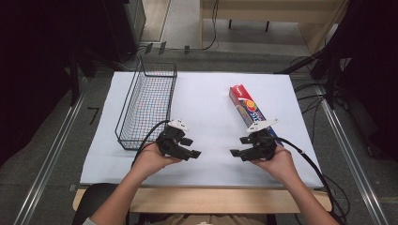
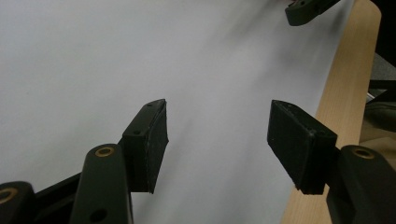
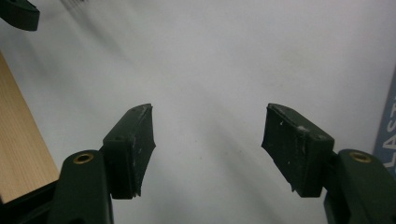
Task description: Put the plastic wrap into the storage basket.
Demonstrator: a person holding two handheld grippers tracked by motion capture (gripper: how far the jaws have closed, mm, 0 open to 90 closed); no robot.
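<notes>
A person's hands hold two black grippers low over a white sheet (image 1: 206, 101) near the table's front edge. The jaws point toward each other across a gap. My left gripper (image 1: 192, 147) is open, and in the left gripper view only bare sheet lies between the jaws of the left gripper (image 2: 217, 105). My right gripper (image 1: 238, 146) is open too, and the right gripper (image 3: 210, 109) has nothing between its jaws. A long red and blue box (image 1: 246, 108) lies on the sheet just behind the right hand; the edge of the box (image 3: 387, 126) reaches the right gripper view's right border.
A black wire basket (image 1: 141, 103) stands on the sheet's left side, behind the left hand. The wooden table edge (image 1: 202, 199) runs along the front below the sheet. Cables trail from both grippers. Dark equipment and metal rails flank the table.
</notes>
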